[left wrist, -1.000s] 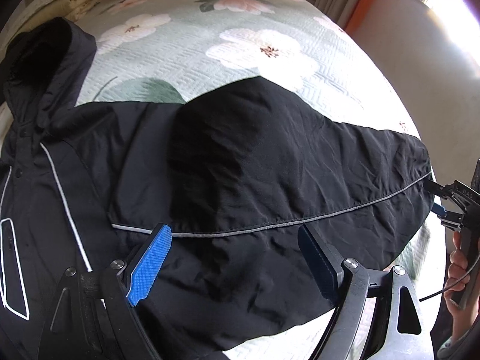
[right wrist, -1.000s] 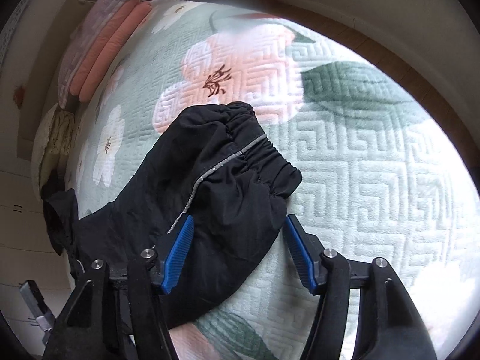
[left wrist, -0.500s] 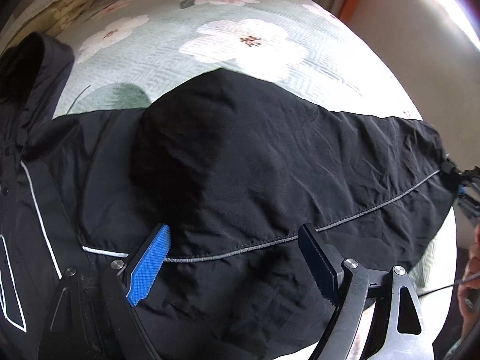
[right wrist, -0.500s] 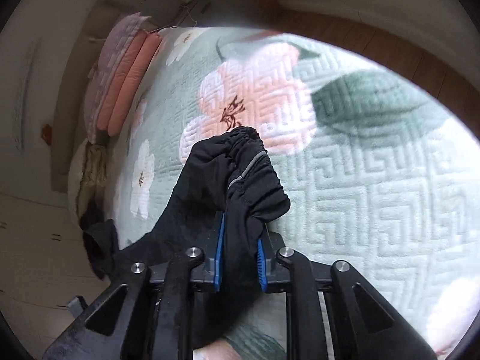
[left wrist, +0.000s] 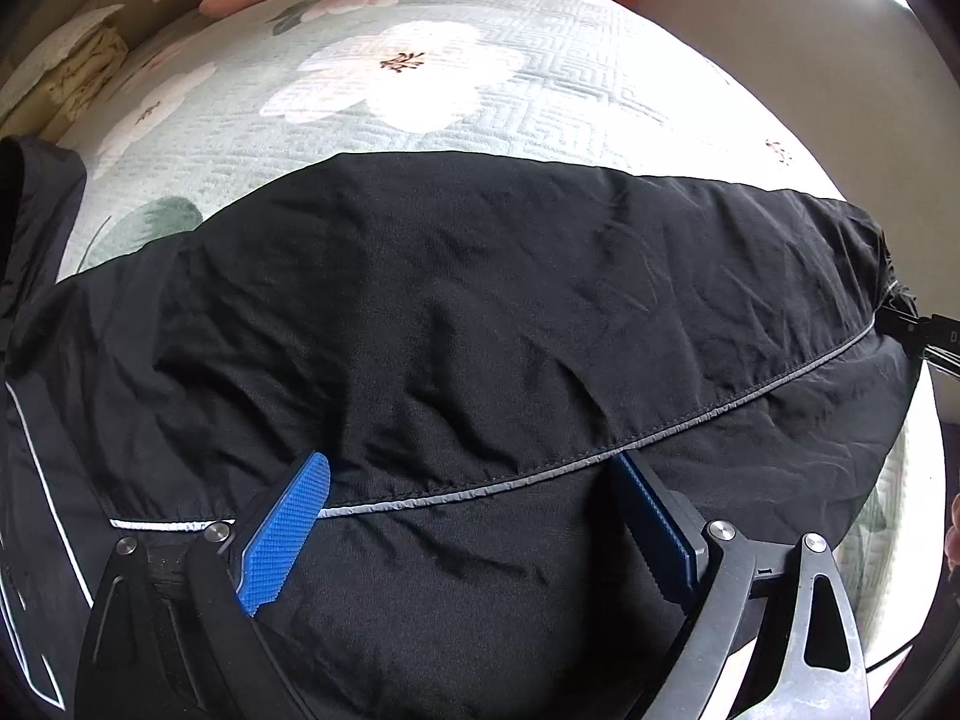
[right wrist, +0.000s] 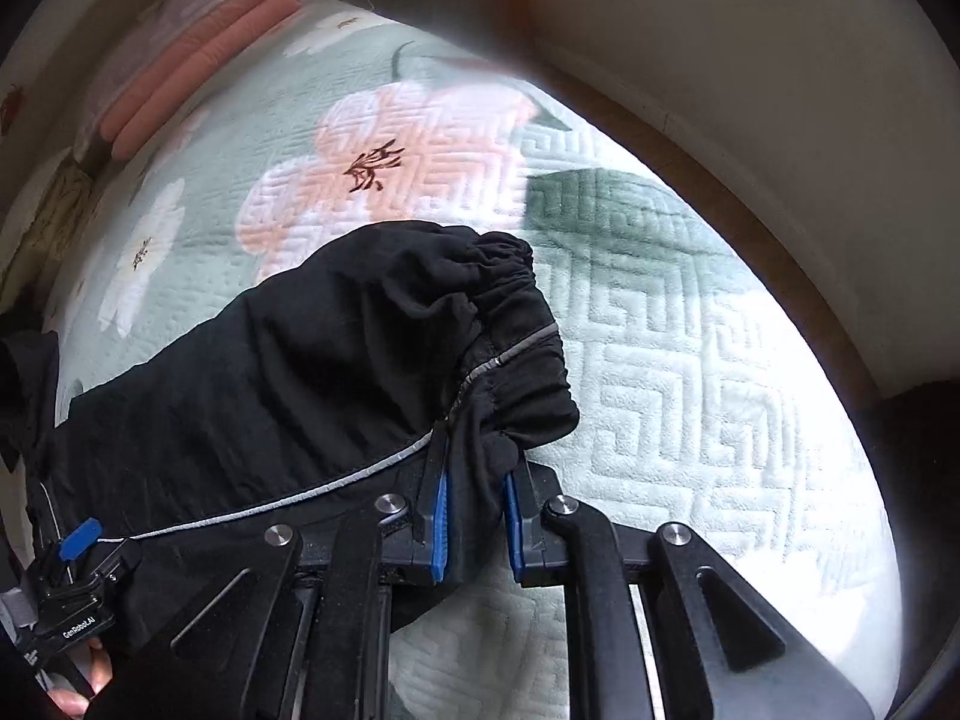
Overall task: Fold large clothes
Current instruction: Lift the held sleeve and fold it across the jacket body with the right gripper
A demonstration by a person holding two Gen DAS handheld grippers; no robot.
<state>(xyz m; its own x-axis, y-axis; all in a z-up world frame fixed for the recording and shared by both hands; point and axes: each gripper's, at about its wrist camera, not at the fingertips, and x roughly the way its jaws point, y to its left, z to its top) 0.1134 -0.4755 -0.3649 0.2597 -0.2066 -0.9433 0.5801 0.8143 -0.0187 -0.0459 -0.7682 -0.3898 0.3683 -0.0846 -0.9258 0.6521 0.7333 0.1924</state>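
Note:
A black jacket [left wrist: 480, 312] with thin grey piping lies on a flowered green bedspread [left wrist: 420, 90]. Its sleeve stretches to the right in the left wrist view. My left gripper [left wrist: 474, 516] is open, with its blue pads [left wrist: 282, 534] on either side of the sleeve near the shoulder seam. My right gripper [right wrist: 474, 516] is shut on the sleeve's elastic cuff [right wrist: 510, 360] and holds it slightly raised. The right gripper also shows at the far right edge of the left wrist view [left wrist: 918, 330].
Pink folded bedding [right wrist: 198, 78] lies at the head of the bed. A wall and a wooden bed edge [right wrist: 750, 192] run along the right side. The jacket's body and hood [left wrist: 36, 240] lie at the left.
My right gripper closed on the cuff and lifted it, pulling the sleeve taut. My left gripper moved in closer over the sleeve and stayed open.

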